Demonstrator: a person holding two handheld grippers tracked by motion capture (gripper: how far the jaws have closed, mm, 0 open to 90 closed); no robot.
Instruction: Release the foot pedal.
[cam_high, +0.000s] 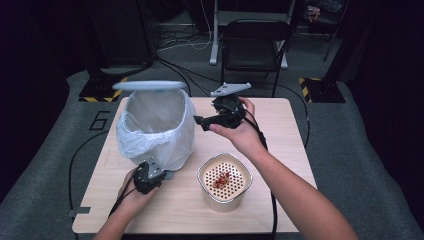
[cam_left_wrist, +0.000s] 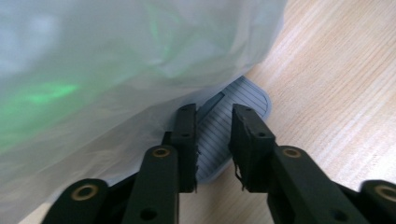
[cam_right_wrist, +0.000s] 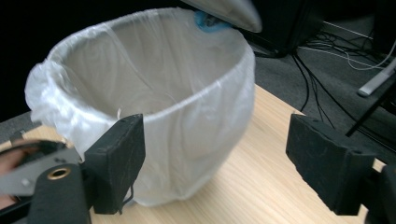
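The desk (cam_high: 280, 150) carries a pedal bin (cam_high: 155, 127) lined with a white bag (cam_right_wrist: 154, 112), its lid (cam_high: 149, 86) tipped up and open. That fits the left gripper (cam_left_wrist: 212, 140), which sits low at the bin's foot with its jaws a little apart over the ribbed grey pedal (cam_left_wrist: 243, 100), probably pressing it down; whether the jaws bear on the pedal or hover just above it cannot be told. The right gripper (cam_high: 220, 117) is held up beside the bin's rim with its jaws wide apart and nothing between them, seemingly free to fetch something. Near the desk's front edge stands a perforated container (cam_high: 224, 182) with reddish scraps (cam_high: 221, 179) inside, likely the waste meant for the bin. The bag hides the bin's body and most of its base; the scraps are too small to identify
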